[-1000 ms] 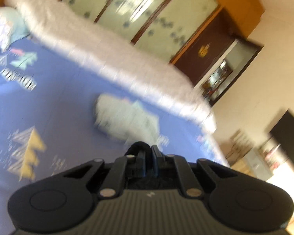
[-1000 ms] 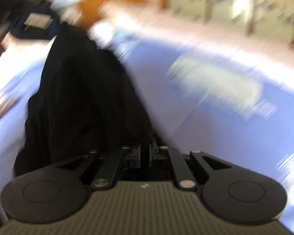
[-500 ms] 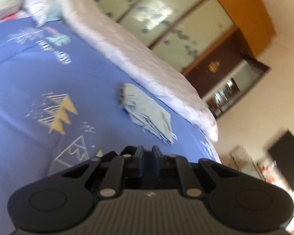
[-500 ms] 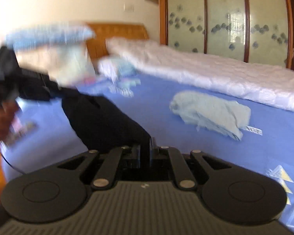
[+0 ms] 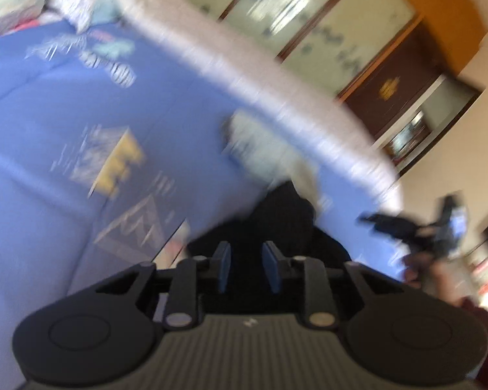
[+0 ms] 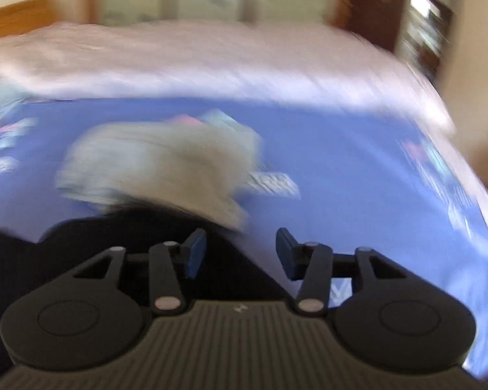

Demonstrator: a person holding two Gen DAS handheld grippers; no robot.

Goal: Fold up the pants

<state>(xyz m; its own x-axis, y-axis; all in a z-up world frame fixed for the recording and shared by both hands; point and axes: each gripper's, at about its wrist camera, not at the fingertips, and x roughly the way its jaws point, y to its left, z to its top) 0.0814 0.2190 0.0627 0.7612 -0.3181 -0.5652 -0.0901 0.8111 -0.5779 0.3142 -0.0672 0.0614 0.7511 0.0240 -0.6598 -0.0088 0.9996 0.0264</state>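
Left wrist view showed the left claw [image 5: 246, 265] with its blue pads [image 5: 223, 268] spread and nothing between them, where half a second before they had been pressed together on dark cloth. The black fabric pants [image 5: 283, 217] lay just beyond the pads on the blue printed bed sheet [image 5: 48, 136], bunched at the near edge of the bed and reaching toward the pale blue-grey folded garment [image 5: 260, 149] farther in. At the right edge of that view the person's other hand carried the right claw [image 5: 393, 224], blurred by motion.

Right wrist view agreed: its pads [image 6: 195, 253] stood wide apart and empty, whereas a moment earlier they had been clamped on the hanging pants. The black cloth [image 6: 81, 250] now sat low and to the left of that claw, its far edge touching or overlapping the pale garment [image 6: 159, 162]; the blur made it impossible to say which. Beyond both, the white quilted blanket [image 6: 211, 61] ran along the far side of the bed.

Both releases together suggested that the pants had just been dropped onto the sheet, either to be spread out for the first fold or after a fold in the air. How flat they lay could not be judged, since both views were smeared. The next step probably called for finding the waistband or leg ends again and smoothing the cloth before regripping.
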